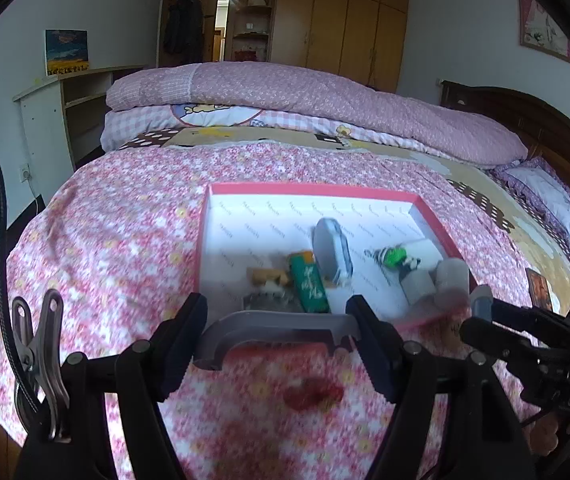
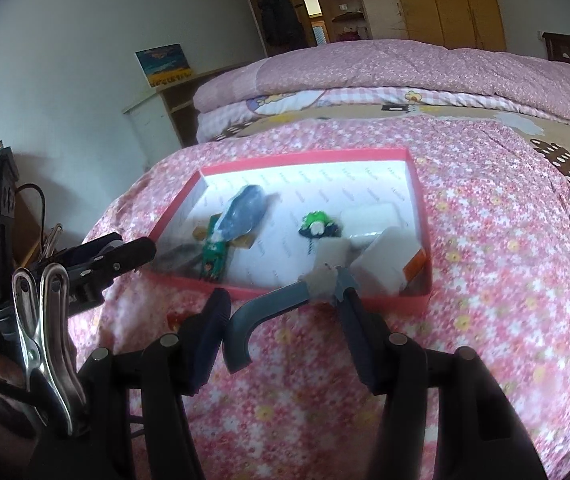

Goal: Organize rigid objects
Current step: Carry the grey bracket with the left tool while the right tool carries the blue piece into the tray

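Grey handle (image 1: 277,325) clamped between left gripper (image 1: 277,307) fingers

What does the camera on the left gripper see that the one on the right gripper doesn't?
Only the left wrist view shows the dark wooden headboard, a white pillow, a framed picture on the right-hand wall, and a red patch on the bedspread.

Only the right wrist view shows an orange item in the box's near right corner.

Both show the pink box on the flowered bedspread, holding a green packet and a green toy, and each gripper holding its own grey curved piece.
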`<state>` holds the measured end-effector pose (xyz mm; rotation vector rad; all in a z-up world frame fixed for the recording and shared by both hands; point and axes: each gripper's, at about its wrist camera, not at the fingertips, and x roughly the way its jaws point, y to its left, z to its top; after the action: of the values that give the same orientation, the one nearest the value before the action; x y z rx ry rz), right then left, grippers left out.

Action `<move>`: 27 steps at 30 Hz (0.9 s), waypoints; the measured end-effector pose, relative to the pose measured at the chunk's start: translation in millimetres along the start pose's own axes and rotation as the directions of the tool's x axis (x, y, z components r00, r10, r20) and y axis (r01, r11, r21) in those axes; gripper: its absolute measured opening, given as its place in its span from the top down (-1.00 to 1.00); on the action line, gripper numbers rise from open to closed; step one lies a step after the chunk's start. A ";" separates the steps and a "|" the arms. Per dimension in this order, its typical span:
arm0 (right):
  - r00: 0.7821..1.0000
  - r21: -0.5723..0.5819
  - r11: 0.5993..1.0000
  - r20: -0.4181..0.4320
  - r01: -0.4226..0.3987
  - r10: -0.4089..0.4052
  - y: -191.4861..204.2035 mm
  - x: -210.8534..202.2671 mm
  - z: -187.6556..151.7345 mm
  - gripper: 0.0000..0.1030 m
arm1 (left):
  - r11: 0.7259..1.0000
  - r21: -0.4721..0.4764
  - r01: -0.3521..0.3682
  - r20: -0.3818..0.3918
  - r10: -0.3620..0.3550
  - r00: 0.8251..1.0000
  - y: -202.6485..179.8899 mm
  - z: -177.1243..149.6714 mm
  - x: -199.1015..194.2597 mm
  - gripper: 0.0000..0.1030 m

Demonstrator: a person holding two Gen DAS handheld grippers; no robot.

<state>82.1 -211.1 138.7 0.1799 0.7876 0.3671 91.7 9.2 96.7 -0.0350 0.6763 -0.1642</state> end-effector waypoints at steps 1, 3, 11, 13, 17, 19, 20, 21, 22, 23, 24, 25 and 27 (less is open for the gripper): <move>1.000 0.003 1.000 -0.003 -0.001 0.001 -1.5 1.5 2.8 -0.11 | 1.000 -0.004 0.007 -0.002 -0.007 1.000 -0.6 3.5 3.4 -0.47; 1.000 0.005 1.000 -0.003 -0.001 0.001 -3.8 4.0 8.8 -0.10 | 1.000 -0.009 0.017 -0.005 -0.017 1.000 -1.6 10.2 9.7 -0.47; 1.000 0.032 0.999 0.002 0.011 -0.011 -9.2 27.9 35.2 -0.11 | 0.999 -0.036 0.033 -0.011 -0.033 0.999 -1.9 32.7 37.2 -0.47; 1.000 0.041 0.999 0.001 0.015 -0.015 -11.3 34.2 40.6 -0.11 | 0.999 -0.031 0.028 -0.016 -0.029 0.999 -4.1 36.4 44.6 -0.47; 1.000 0.043 0.999 -0.006 0.020 -0.019 -13.9 45.7 47.7 -0.11 | 0.999 -0.034 0.027 -0.031 -0.028 0.999 -6.0 41.1 59.0 -0.47; 1.000 0.039 0.999 -0.012 0.025 -0.025 -14.7 51.6 50.2 -0.11 | 0.999 -0.041 0.029 -0.041 -0.031 0.999 -6.1 42.4 66.2 -0.47; 1.000 0.038 0.999 -0.015 0.028 -0.027 -15.4 54.2 51.5 -0.11 | 0.999 -0.043 0.028 -0.045 -0.030 0.999 -6.0 42.8 69.0 -0.47; 0.999 0.038 0.999 -0.018 0.030 -0.030 -16.6 57.5 53.1 -0.11 | 0.999 -0.045 0.028 -0.049 -0.030 0.998 -5.9 43.3 71.8 -0.47; 0.999 0.039 0.999 -0.019 0.033 -0.032 -17.1 59.0 53.6 -0.11 | 0.999 -0.045 0.030 -0.053 -0.032 0.998 -6.0 43.8 74.6 -0.47; 0.999 0.040 0.999 -0.021 0.036 -0.035 -18.4 61.4 54.6 -0.11 | 0.999 -0.041 0.034 -0.055 -0.036 0.998 -6.3 44.1 76.4 -0.48; 0.999 0.042 0.998 -0.022 0.038 -0.037 -19.7 63.5 55.5 -0.11 | 0.999 -0.035 0.039 -0.054 -0.041 0.998 -7.3 44.3 77.9 -0.47; 0.999 0.042 0.998 -0.023 0.039 -0.038 -20.8 65.3 56.2 -0.11 | 0.999 -0.026 0.037 -0.053 -0.039 0.998 -8.2 44.5 79.5 -0.47; 0.999 0.042 0.998 -0.026 0.043 -0.042 -22.4 68.7 56.9 -0.11 | 0.999 -0.013 0.031 -0.052 -0.032 0.998 -10.3 44.7 82.2 -0.48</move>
<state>173.2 -206.4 126.5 0.1984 0.8233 0.3129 181.3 -15.2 81.4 -0.0530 0.7288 -0.1919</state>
